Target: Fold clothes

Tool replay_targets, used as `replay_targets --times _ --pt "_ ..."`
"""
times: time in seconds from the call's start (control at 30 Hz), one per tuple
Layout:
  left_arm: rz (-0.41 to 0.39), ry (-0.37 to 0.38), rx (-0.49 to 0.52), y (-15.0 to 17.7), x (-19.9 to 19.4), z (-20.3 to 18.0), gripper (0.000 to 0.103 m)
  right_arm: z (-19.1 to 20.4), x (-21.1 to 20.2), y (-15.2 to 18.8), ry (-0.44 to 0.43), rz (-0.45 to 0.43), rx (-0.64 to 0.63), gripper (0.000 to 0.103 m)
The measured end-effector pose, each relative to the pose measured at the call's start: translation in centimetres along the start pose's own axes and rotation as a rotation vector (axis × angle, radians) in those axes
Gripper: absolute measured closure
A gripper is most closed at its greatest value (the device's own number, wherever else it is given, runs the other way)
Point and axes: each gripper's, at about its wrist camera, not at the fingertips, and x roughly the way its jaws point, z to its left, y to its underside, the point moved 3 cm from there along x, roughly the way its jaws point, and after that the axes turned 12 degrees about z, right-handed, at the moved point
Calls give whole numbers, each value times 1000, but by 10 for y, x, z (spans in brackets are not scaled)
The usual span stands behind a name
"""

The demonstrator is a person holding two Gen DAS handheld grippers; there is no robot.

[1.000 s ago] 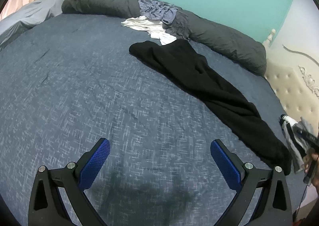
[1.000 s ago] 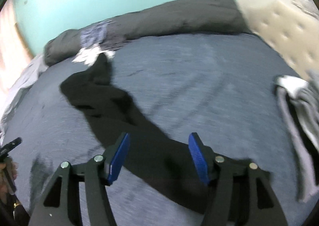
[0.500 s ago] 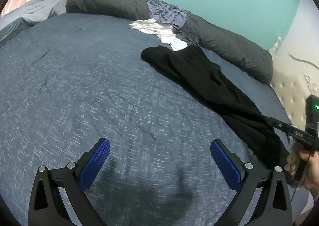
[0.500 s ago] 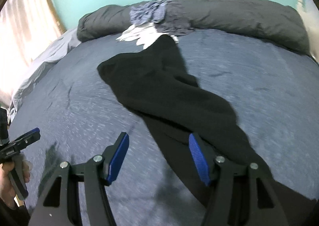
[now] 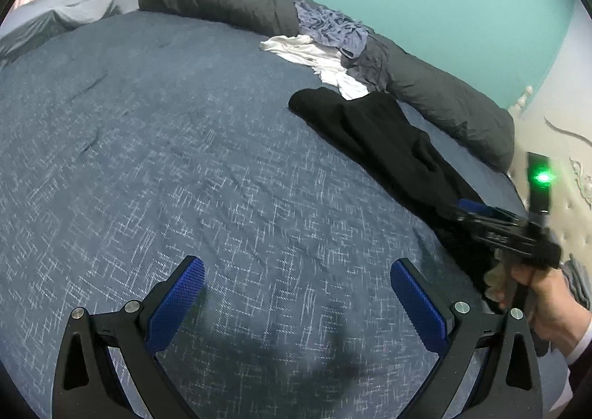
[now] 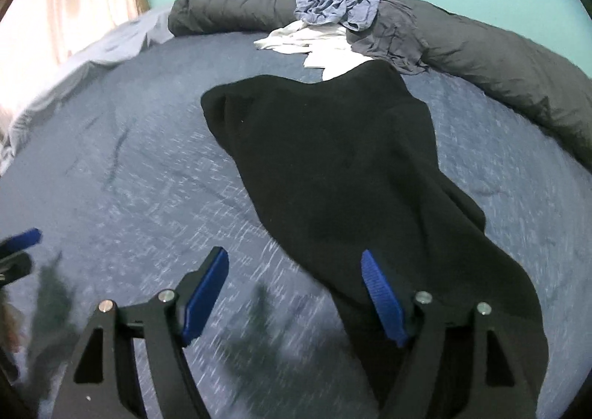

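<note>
From the left wrist camera, I saw my left gripper [image 5: 296, 293] spread wide with nothing between its blue pads, hovering above bare blue bedspread [image 5: 155, 167]. The black garment [image 5: 388, 145] lay well off to the right, stretched in a long diagonal strip across the bed. At its far end it touched a white garment [image 5: 314, 56], and a crumpled blue-grey garment [image 5: 333, 26] sat on the rolled grey duvet [image 5: 229, 0] behind. The right gripper [image 5: 477, 210] reached in over the black garment's near end, held by a hand [image 5: 536, 297].

From the right wrist camera, my right gripper [image 6: 296, 289] was also wide open and empty. Its right pad hung over the black garment [image 6: 333, 160], its left pad over bedspread [image 6: 129, 178]. I could not tell whether either pad touched cloth. The garment looked bunched and layered rather than flat.

My judgement of the risks: closing here might pinch several layers at once, or catch the bedspread along with the edge, so that a lift would drag everything. Pulling the strip might also tug the white garment [image 6: 318, 41] along, since the two touched. The left gripper was far from the cloth, so one-handed lifting could twist it.
</note>
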Motion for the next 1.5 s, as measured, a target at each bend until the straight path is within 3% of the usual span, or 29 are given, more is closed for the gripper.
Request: replay_targets --times 0.27,0.4,0.47,0.6,0.83,1.27,1.5 --pt "15 0 -9 5 7 9 0 12 39 -11 138 55 -69 30" --pt "14 1 -32 4 8 17 0 1 41 -13 191 59 -62 68" --pt "9 -4 -40 3 6 20 0 -5 38 -15 192 52 -54 79" --pt "3 -11 -44 2 5 24 0 -5 20 -17 113 11 -61 92" --pt "-11 -8 -39 0 -2 22 0 5 -15 -19 -3 -45 -74 99" --pt "-56 5 -46 -6 -22 21 0 73 -112 48 -241 -105 -234 99" --pt "-81 10 -52 -8 -34 22 0 111 -121 115 -390 -25 -234 99"
